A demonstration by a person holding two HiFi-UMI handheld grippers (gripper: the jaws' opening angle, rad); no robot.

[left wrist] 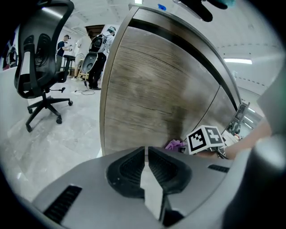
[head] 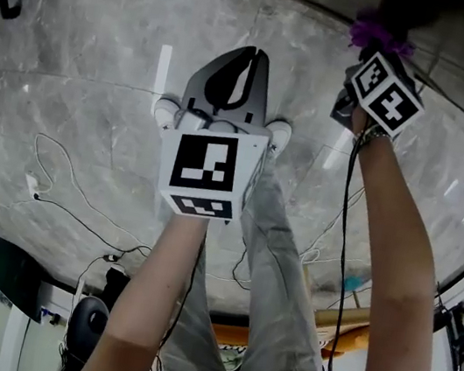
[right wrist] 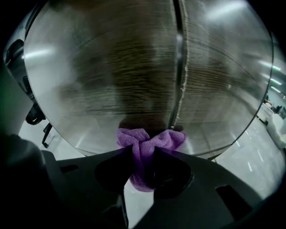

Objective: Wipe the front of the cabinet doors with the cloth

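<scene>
Jaws pressed together and empty, the left gripper (head: 246,63) hung above the marble floor (head: 77,108) in the head view. Its own view faced the wood-grain cabinet door (left wrist: 152,94). In its own view, the right gripper (right wrist: 143,159) clamped the purple cloth (right wrist: 147,143) in its jaws against the door, beside the seam (right wrist: 178,67).

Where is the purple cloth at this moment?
In the right gripper view, the purple cloth is clamped in the right hand-held gripper, low before the wooden cabinet doors, beside the gap between them.
</scene>
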